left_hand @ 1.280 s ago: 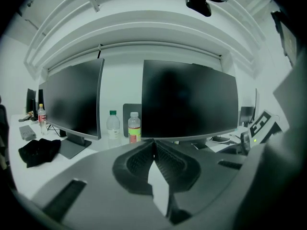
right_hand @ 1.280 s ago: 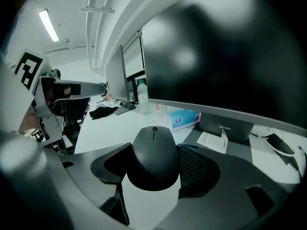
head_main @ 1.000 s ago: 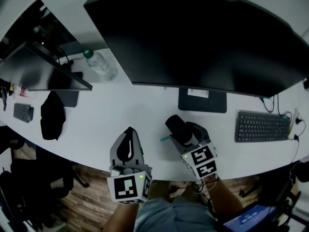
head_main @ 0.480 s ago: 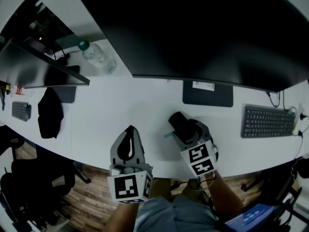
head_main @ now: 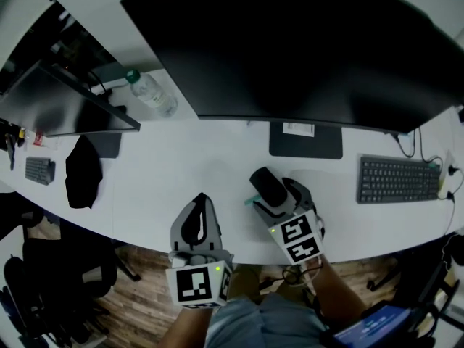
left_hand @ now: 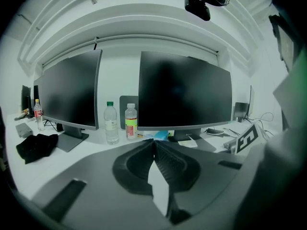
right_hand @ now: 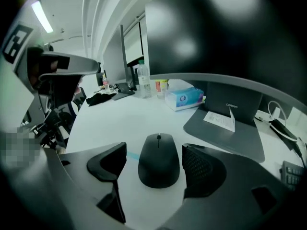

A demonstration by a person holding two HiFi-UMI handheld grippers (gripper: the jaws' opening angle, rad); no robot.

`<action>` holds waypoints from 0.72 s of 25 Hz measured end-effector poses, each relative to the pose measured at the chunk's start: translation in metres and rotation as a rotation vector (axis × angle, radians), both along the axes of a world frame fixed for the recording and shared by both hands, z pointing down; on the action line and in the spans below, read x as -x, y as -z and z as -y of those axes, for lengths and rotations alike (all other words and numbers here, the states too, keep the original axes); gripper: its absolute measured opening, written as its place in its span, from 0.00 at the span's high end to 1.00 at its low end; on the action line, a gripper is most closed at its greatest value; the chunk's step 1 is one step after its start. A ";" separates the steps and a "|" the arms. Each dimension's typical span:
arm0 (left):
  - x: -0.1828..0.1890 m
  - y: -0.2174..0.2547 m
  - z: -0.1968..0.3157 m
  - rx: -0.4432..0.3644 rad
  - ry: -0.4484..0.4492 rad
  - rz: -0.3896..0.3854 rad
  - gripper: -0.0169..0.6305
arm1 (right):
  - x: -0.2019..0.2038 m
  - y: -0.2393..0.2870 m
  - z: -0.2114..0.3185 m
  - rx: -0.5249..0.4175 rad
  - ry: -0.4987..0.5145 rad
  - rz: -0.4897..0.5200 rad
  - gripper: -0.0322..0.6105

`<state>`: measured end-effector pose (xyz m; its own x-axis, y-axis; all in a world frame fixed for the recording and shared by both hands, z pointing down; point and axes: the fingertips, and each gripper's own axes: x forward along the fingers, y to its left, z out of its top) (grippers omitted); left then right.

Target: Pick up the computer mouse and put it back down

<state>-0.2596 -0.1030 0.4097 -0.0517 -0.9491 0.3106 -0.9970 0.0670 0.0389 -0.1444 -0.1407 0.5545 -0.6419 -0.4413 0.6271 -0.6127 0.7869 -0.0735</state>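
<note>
Matte black computer mouse (right_hand: 159, 166) — flat on the white desk (right_hand: 120, 123)

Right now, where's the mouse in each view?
Head view: mouse lower centre, between the right tool's jaws, just opened wider, not gripping it.
Left gripper view: not in it.
Right gripper view: lower centre, on the desk.
Shared landmark: big middle monitor.

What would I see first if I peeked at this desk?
Probably the huge dark monitor across the back of the white desk. Then the black mouse lying between the jaws of the right claw, which have just been opening and stand clear of it. The left claw beside it is shut and empty.
</note>
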 end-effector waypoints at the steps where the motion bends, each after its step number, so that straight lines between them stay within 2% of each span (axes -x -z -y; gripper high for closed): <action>1: -0.004 0.004 -0.002 -0.006 0.002 0.001 0.97 | -0.002 0.010 0.000 -0.010 -0.003 0.021 0.37; 9: -0.044 0.070 -0.005 -0.134 -0.007 0.028 0.97 | -0.031 0.138 0.009 -0.198 -0.051 0.213 0.52; 14: -0.071 0.111 -0.009 -0.194 -0.003 0.030 0.97 | -0.056 0.217 0.003 -0.363 -0.049 0.311 0.75; 16: -0.079 0.128 -0.012 -0.229 -0.002 0.039 0.97 | -0.067 0.239 0.000 -0.413 -0.059 0.349 0.89; 18: -0.087 0.145 -0.016 -0.271 0.001 0.056 0.97 | -0.075 0.257 -0.003 -0.446 -0.062 0.378 0.93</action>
<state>-0.1730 -0.0870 0.2650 -0.0628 -0.9971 0.0424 -0.9980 0.0629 -0.0001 -0.0690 -0.1381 0.2978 -0.7498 -0.6534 0.1045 -0.6539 0.7558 0.0340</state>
